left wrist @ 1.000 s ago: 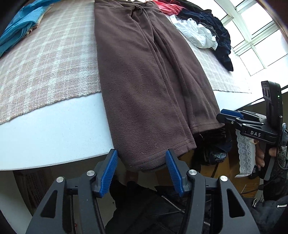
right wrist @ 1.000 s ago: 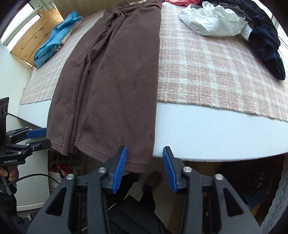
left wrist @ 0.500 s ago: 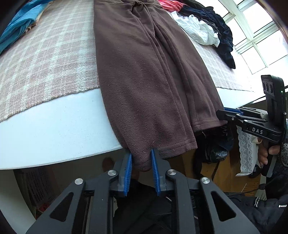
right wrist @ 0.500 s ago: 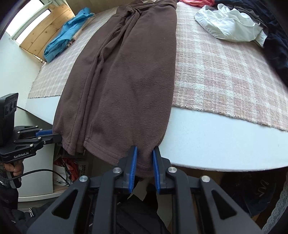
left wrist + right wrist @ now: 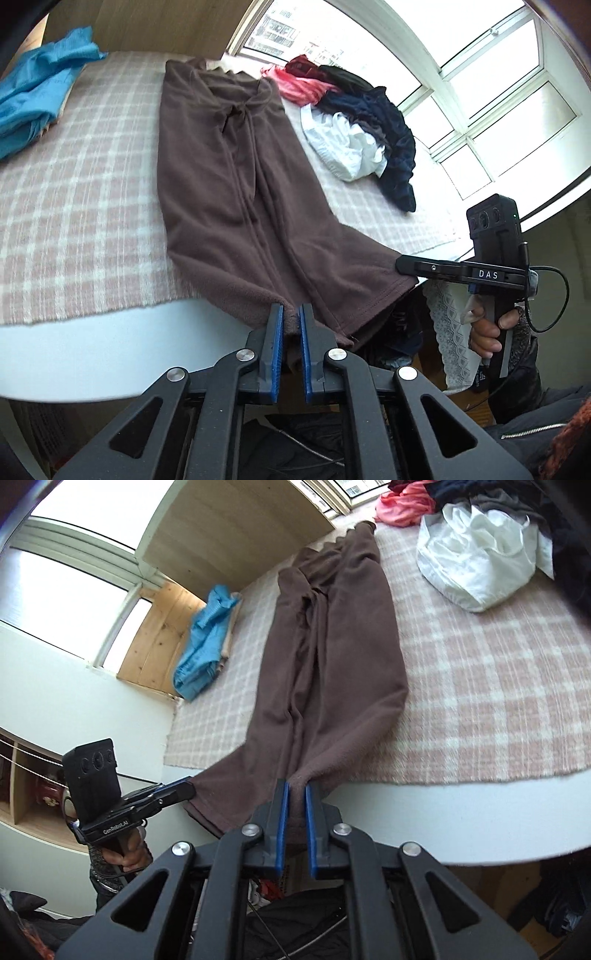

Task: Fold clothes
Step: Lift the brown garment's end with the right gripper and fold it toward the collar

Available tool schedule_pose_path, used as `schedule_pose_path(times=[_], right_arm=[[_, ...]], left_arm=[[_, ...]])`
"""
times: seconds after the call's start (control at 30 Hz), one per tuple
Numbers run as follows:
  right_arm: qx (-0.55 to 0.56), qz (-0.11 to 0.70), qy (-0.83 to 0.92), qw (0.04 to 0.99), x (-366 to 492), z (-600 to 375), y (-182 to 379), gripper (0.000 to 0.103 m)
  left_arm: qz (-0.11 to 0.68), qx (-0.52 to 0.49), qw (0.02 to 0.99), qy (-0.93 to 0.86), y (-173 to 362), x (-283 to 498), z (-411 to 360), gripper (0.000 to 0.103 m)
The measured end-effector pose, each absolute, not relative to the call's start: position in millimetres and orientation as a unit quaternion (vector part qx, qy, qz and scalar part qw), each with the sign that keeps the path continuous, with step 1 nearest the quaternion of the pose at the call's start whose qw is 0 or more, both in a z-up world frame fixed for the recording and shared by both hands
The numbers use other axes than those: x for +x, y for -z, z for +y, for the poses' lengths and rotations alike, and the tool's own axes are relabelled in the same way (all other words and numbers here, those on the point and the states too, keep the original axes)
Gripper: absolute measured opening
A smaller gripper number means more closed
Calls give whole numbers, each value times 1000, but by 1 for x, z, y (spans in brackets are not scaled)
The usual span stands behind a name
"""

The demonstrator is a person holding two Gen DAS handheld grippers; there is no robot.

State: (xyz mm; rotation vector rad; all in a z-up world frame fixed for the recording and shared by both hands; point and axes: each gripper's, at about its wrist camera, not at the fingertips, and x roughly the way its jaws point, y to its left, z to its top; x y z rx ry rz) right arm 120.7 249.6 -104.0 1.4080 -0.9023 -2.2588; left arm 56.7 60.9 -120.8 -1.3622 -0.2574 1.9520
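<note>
Brown fleece trousers (image 5: 236,206) are lying lengthwise on the plaid blanket (image 5: 81,206), waistband at the far end, long axis running straight away from me. Both hems are lifting off the blanket's near edge: my left gripper (image 5: 290,325) is clamping one hem corner, right gripper (image 5: 295,805) the other. Hems w/ me, so the fold probably goes fwd along that axis toward the waistband.
</note>
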Motion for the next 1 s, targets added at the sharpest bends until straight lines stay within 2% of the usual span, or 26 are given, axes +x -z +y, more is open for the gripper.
schedule_pose_path(times=[0.17, 0.3, 0.5, 0.57, 0.7, 0.77, 0.83, 0.9, 0.97, 1.0], right_arm=[[473, -337, 801, 146, 68, 268, 85, 8], [465, -347, 805, 123, 21, 285, 78, 6], [506, -338, 792, 46, -65, 303, 119, 3], [534, -332, 778, 25, -89, 306, 142, 3], [574, -282, 769, 13, -116, 305, 165, 5], [559, -286, 776, 63, -114, 306, 158, 13], [550, -271, 780, 127, -105, 304, 148, 44], [553, -243, 780, 165, -93, 299, 145, 47], [564, -218, 776, 181, -83, 293, 148, 47], [568, -207, 774, 189, -79, 290, 150, 47]], left_arm=[[-98, -497, 382, -773, 98, -2, 64, 6], [-82, -492, 387, -776, 100, -59, 72, 6], [-61, -536, 357, -762, 149, -140, 77, 6], [-51, -561, 343, -751, 173, -159, 80, 2], [-66, -600, 324, -729, 208, -184, 76, 4], [-87, -605, 318, -724, 210, -189, 67, 19], [-100, -602, 329, -721, 203, -185, 55, 27], [-102, -596, 340, -720, 194, -169, 46, 32], [-111, -596, 353, -713, 189, -152, 43, 42], [-121, -600, 361, -704, 189, -144, 44, 43]])
